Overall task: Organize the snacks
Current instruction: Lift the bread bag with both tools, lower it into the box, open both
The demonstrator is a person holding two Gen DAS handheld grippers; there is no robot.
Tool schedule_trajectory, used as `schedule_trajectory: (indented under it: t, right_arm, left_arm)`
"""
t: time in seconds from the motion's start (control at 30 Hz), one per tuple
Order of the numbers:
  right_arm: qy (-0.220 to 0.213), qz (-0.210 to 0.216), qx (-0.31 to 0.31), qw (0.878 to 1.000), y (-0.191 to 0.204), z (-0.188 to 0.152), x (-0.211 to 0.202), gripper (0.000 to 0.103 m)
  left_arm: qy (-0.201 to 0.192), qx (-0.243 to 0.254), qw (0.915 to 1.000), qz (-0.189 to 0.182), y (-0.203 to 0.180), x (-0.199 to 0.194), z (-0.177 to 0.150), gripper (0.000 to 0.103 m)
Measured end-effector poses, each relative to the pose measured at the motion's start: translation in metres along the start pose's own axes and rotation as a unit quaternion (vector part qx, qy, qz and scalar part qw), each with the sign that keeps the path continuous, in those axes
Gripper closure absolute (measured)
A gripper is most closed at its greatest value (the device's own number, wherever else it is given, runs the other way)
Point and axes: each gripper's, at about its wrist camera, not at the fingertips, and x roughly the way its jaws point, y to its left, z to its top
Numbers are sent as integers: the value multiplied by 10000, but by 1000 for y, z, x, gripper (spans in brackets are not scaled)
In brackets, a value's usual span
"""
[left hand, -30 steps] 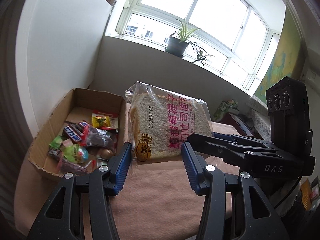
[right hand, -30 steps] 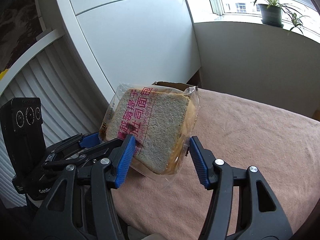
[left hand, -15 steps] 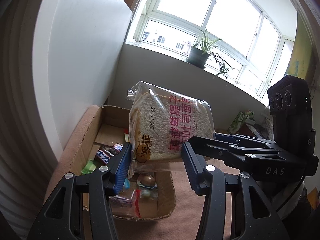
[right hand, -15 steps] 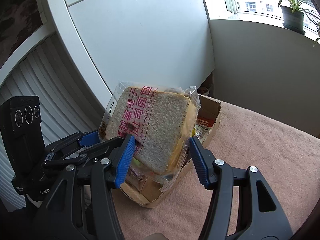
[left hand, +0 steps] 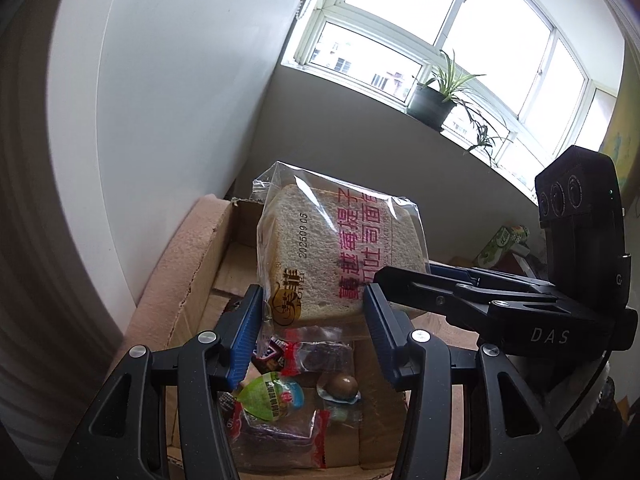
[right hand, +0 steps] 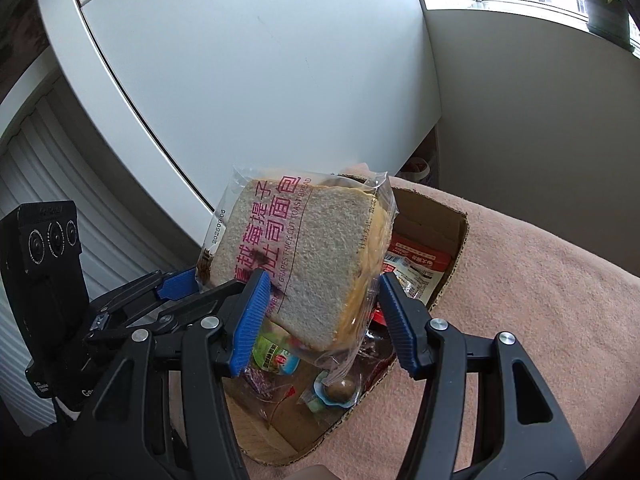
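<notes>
A clear bag of sliced toast bread (left hand: 340, 256) with pink lettering hangs above an open cardboard box (left hand: 200, 280). Both grippers are shut on it: my left gripper (left hand: 312, 328) holds its lower edge, my right gripper (right hand: 320, 312) holds the other side. The bread also shows in the right wrist view (right hand: 304, 256), tilted over the box (right hand: 452, 240). Small wrapped snacks lie in the box, among them a green jelly cup (left hand: 272, 398), a round brown sweet (left hand: 346, 386) and a red packet (right hand: 416, 264).
The box sits on a pink cloth-covered table (right hand: 540, 300), close to a white cabinet (right hand: 260, 80) and a grey wall. A potted plant (left hand: 434, 100) stands on the window sill. A green carton (left hand: 502, 244) lies at the far right.
Both grippers have carried the bread bag leftward from over the pink cloth to above the box. The box contents now lie right under the bag.
</notes>
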Motion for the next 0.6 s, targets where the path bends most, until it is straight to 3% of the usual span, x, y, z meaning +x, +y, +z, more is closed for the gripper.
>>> schedule_trajectory:
  t: [0.3,0.6]
  right_arm:
    - [100,-184,262,9994,-9,7,9,41]
    - [8,-253,177,9995,-2,4,-12,41]
  left_arm:
    - [147,-138,9996,211,9,11,1,54]
    - [104,96,9991,397,-2,8,0,54]
